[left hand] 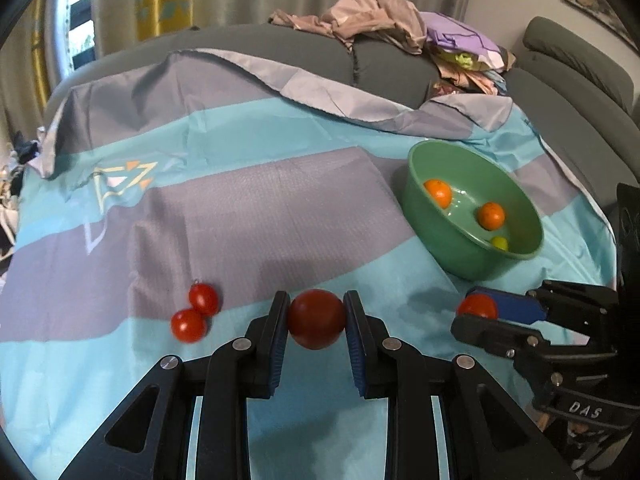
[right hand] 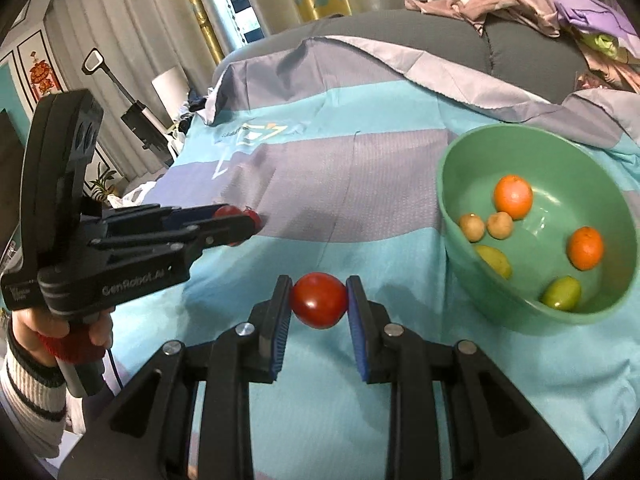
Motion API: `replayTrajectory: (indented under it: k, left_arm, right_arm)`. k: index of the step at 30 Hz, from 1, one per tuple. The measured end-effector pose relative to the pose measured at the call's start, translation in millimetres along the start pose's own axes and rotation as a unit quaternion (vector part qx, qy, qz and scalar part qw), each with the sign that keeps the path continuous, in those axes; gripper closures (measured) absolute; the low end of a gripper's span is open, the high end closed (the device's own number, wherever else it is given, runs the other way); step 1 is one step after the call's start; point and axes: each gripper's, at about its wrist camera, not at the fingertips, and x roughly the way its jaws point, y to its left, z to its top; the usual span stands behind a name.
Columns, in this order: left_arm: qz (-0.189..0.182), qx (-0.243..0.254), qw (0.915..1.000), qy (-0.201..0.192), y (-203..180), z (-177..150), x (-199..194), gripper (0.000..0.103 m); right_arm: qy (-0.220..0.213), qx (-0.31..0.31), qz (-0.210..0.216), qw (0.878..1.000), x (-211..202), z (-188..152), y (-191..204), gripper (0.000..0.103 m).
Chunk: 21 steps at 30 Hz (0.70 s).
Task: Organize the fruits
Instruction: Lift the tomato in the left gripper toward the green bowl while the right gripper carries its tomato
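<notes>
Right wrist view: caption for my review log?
Right gripper holds a red tomato beside the green bowl of fruit; left gripper grips another.

Glossy smooth tomato (left hand: 316,318); shiny plastic bowl (right hand: 452,216); matt woven cloth sheet (left hand: 280,200).

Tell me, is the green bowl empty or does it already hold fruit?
Not empty. The green bowl already holds two oranges, two small brownish fruits and two yellow-green ones, loose on its bottom, far from full.
</notes>
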Motion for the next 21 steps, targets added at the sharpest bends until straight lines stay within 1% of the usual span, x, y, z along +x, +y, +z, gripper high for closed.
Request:
replayTrajectory:
  k: [6, 12, 21]
  left_arm:
    - [0.011, 0.000, 0.9997, -0.021, -8.1, -11.6, -24.8, 0.076]
    - [0.013, 0.002, 0.9992, -0.039, -18.4, -20.3, -45.8, 0.076]
    - [0.014, -0.005, 0.9986, -0.051, -26.1, -31.2, -61.7, 0.076]
  right_arm:
    - [-0.013, -0.008, 0.003, 1.000, -20.7, -5.3, 7.5, 0.075]
    - [-0.026, -0.013, 0.005, 1.000, -39.0, -10.8, 12.5, 0.075]
    - [-0.036, -0.020, 0.008, 0.999, -54.3, -17.1, 18.2, 0.075]
